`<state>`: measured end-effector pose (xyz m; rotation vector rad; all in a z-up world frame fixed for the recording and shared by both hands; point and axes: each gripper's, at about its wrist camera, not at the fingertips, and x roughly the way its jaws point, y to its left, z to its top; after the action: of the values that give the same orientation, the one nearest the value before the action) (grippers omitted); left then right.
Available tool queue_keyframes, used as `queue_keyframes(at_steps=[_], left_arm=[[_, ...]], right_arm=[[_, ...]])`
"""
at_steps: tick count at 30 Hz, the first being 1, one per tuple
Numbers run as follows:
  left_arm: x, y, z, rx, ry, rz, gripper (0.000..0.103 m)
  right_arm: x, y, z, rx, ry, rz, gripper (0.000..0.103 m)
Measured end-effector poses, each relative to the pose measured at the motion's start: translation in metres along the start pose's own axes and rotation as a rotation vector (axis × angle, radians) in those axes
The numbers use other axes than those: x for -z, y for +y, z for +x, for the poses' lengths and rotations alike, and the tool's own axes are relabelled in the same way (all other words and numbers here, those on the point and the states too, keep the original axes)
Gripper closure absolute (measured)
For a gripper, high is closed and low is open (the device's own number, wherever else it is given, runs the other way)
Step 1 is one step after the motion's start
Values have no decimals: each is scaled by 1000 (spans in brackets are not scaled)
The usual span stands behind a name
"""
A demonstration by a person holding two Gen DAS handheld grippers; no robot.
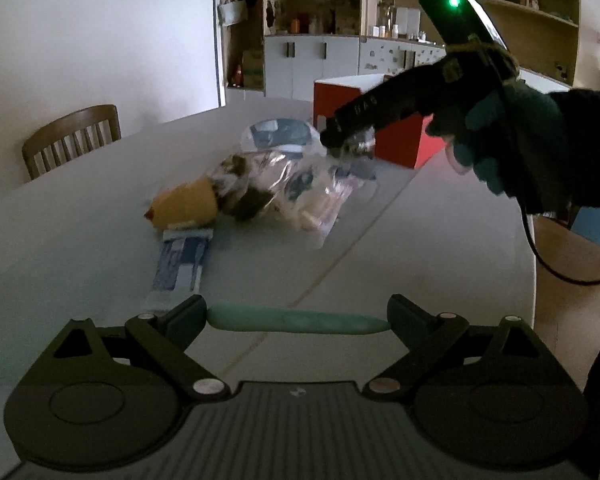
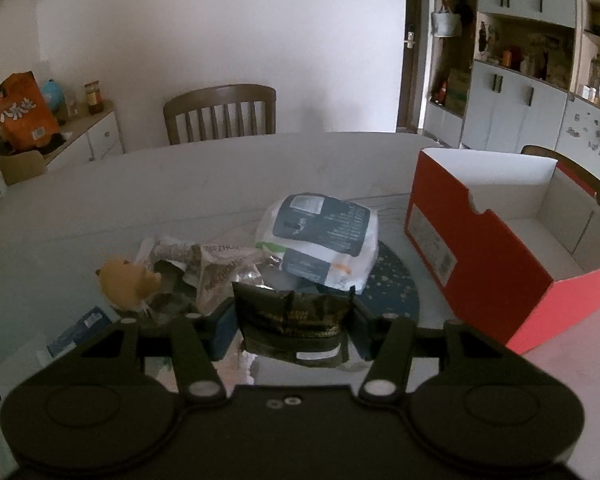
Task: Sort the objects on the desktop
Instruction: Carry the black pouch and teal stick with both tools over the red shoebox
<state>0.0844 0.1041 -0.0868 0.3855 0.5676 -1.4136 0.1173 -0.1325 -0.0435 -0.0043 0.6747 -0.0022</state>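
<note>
1. The left gripper [image 1: 298, 320] clamps a pale green, stick-shaped thing [image 1: 296, 321] end to end between its two fingers, which stand wide apart; the stick hangs crosswise above the white table [image 1: 420, 240].
2. The right gripper [image 2: 294, 320] stands about half open, its pads pressing both sides of a dark foil packet [image 2: 294, 328] held upright and clear of the table.
3. The landmark is the red cardboard box [image 2: 480, 264], open-topped with a white inside, standing on the table; in the right wrist view it lies to the right of the held packet.
4. Just left of the box lies a white pouch with a dark label [image 2: 320, 240], partly on a dark round mat [image 2: 396, 292].
5. Further left of the box sit crumpled clear and silver wrappers [image 2: 212, 268], then a yellow plush toy [image 2: 128, 284].
6. A blue and white flat pack [image 1: 180, 264] lies nearer the camera than the toy, well apart from the box.
7. A wooden chair [image 2: 220, 114] stands at the table's far side, beyond the box's left.
8. In the left wrist view, a gloved hand [image 1: 500, 136] carries the right gripper in front of the box.
</note>
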Motion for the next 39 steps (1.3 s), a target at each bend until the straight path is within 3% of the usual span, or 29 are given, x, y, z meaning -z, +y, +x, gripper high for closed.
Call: queue_keyframes(at_steps=[10, 24, 39], left_arm=[[-37, -29, 15, 2, -7, -1, 6], [-137, -94, 49, -18, -54, -31, 6], [-222, -148, 112, 5, -86, 15, 6]], right_arm=[[-3, -48, -24, -63, -16, 31, 46], [-31, -129, -58, -183, -13, -35, 46], [-69, -224, -50, -215, -81, -35, 46]])
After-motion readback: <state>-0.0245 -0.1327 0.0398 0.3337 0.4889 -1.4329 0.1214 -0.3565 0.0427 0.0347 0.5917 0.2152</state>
